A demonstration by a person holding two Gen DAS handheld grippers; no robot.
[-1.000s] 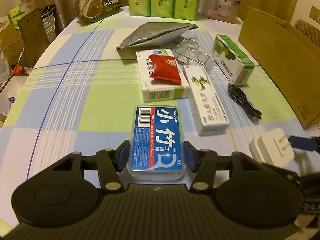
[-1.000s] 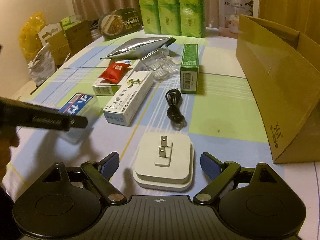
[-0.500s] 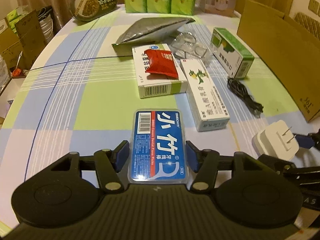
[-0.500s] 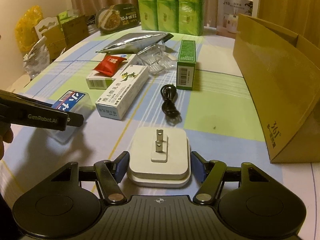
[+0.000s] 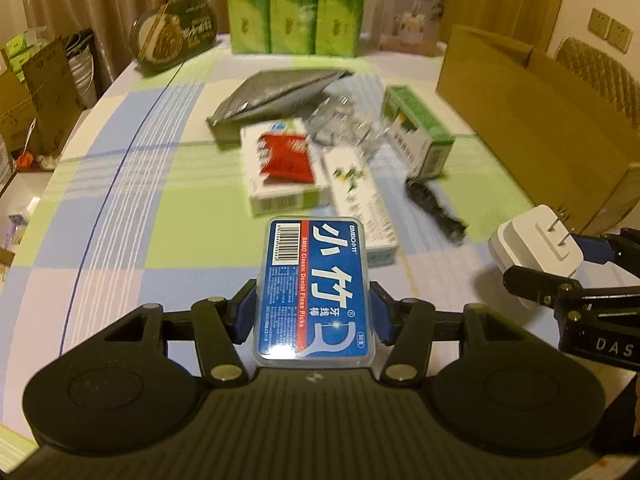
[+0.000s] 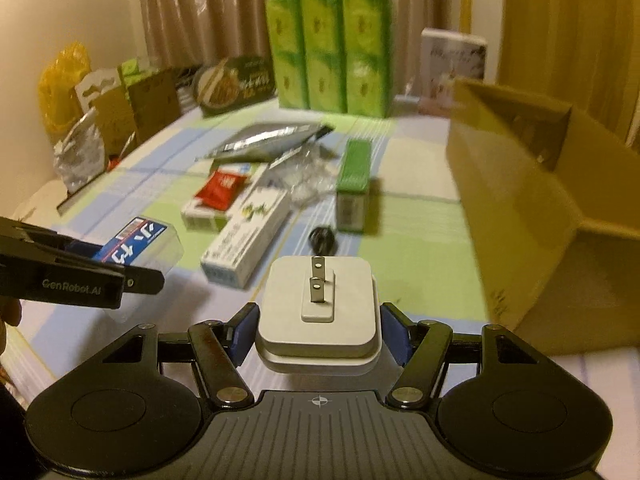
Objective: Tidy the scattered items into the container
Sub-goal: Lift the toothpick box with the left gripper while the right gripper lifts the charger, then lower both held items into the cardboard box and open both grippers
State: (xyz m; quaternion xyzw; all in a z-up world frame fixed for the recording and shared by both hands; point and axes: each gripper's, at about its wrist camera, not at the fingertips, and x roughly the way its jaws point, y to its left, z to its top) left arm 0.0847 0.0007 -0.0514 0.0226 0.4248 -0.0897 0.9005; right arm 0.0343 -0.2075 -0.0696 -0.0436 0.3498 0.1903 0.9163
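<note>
Simultaneously, a blue floss-pick box is clamped between the left gripper's jaws, while a white plug adapter is pinched by the right gripper near the cardboard box.

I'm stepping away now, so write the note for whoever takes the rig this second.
Left gripper: shut on the blue floss pick case, lifted off the table.
Right gripper: shut on the white plug adapter, also lifted.
The cardboard box stands open to the right; nothing visibly dropped in yet.
Left on the tablecloth: red packet on a white box, long white box, green box, black cable, silver pouch, clear plastic tray.
</note>
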